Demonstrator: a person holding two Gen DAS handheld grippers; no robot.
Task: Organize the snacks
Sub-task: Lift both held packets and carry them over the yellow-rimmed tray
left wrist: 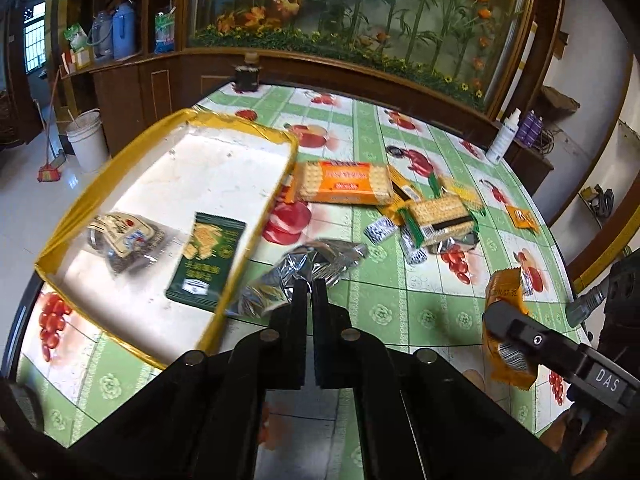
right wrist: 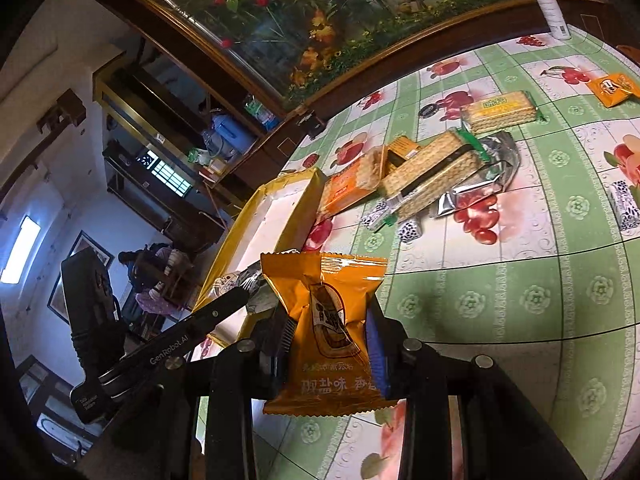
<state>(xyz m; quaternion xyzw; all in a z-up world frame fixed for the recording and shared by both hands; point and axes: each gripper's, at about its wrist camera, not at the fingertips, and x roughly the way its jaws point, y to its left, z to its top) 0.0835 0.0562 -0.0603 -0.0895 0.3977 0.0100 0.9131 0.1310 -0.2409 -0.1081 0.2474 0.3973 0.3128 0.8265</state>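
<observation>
Between the right gripper (right wrist: 332, 344) fingers – crinkly orange packet (right wrist: 328, 320), sawtooth-edged.

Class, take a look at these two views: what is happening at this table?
A person holding a gripper in each hand is sorting snacks into a yellow-rimmed tray. The left gripper is shut on a silver foil packet at the tray's edge. The right gripper is shut on an orange snack packet, held above the tablecloth. Two packets, a green packet and a clear packet, already lie in the tray. A pile of cracker packs waits on the table.
</observation>
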